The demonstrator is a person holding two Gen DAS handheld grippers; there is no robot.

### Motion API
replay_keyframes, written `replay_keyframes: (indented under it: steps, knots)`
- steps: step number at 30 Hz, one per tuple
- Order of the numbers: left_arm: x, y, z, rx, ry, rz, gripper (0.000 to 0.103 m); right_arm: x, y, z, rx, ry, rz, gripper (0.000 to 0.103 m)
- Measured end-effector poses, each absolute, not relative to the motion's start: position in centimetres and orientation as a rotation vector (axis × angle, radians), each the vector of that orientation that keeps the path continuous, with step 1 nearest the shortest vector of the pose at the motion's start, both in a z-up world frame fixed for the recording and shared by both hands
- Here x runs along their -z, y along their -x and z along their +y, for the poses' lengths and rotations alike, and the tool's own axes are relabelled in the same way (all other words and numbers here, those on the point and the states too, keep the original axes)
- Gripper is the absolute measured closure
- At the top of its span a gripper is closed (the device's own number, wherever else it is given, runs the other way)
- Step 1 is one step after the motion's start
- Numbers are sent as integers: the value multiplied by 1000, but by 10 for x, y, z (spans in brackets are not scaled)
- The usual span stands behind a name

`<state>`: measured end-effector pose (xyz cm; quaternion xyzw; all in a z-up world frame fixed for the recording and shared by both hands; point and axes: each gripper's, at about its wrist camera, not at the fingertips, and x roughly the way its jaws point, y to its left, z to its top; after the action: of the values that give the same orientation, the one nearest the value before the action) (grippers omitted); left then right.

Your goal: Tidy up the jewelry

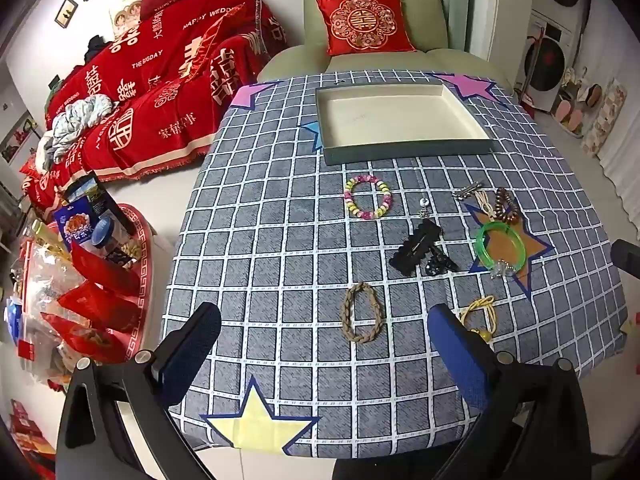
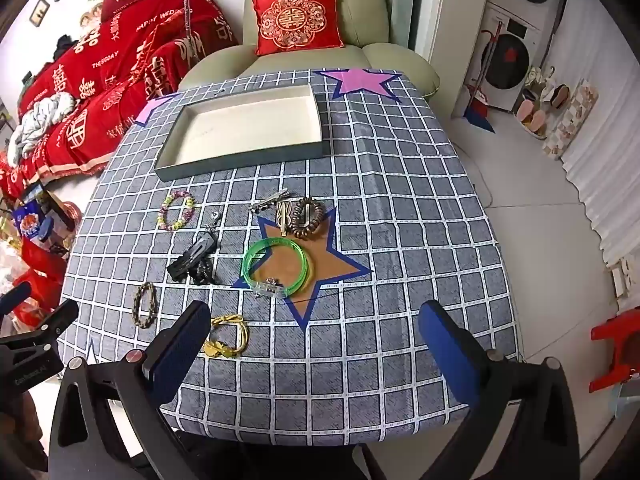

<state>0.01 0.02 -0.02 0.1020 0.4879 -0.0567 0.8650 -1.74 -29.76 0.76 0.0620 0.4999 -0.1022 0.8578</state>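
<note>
Left wrist view: both my jaws gape wide over the desk, nothing between them.

My left gripper [image 1: 324, 344] hangs above the braided brown bracelet [image 1: 362, 312], which lies straight ahead between the fingers, long axis running away from me; my right gripper [image 2: 320, 344] is nearer the yellow cord bracelet [image 2: 228, 338], just beside its left finger. The empty tray [image 1: 404, 148] waits at the far side, well beyond the scattered jewelry.
</note>
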Motion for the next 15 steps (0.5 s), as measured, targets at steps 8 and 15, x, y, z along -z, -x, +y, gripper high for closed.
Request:
replay_keyframes:
  steps: [8,15]
  knots:
    - [-6,-1,3,137,-187,1021,0,-12,21,-295,214,-135,1045,0]
    - [-7,3,10,141,-147,998,0,-16,24,-292,208,-126,1026,0]
